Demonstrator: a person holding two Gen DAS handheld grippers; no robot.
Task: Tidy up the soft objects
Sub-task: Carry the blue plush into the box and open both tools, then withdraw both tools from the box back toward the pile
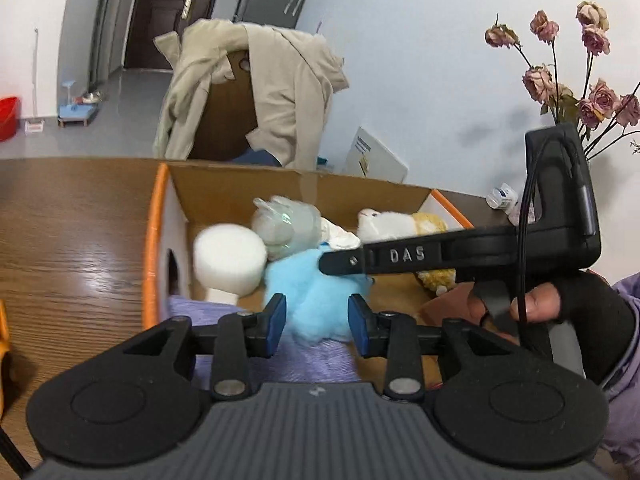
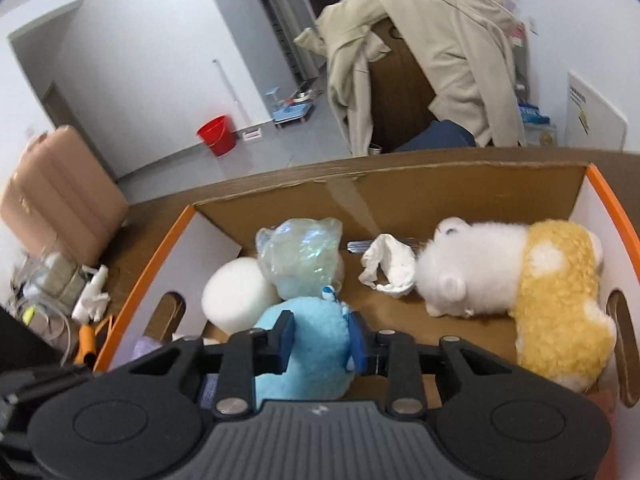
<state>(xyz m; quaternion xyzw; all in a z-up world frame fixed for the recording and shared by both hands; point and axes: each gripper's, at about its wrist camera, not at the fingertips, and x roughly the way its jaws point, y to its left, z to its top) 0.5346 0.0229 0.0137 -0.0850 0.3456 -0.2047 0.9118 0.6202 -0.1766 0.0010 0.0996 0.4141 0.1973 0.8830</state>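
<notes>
Figure: two hand-held tools over an open cardboard box with orange rims [image 2: 132, 292] standing on the brown wood-grain desk [image 1: 80, 240]. The right tool [image 2: 320, 340] has its blue pads pressed on the fluffy light-blue plush toy [image 2: 304, 344], gripping it low inside the box, apparently to settle it beside the white foam cylinder [image 2: 236, 292]. The left tool [image 1: 317, 322] hangs part-open with nothing between its pads (the blue toy lies beyond them). Further ahead lie a crinkled iridescent plastic-wrapped toy [image 2: 300, 256], a crumpled white cloth [image 2: 390, 266] and a white-and-yellow plush animal [image 2: 520, 292], gathered in one container.

home | coat [image 1: 256, 92] over chair, dried roses [image 1: 576, 76], wooden table [image 1: 72, 232]
</notes>
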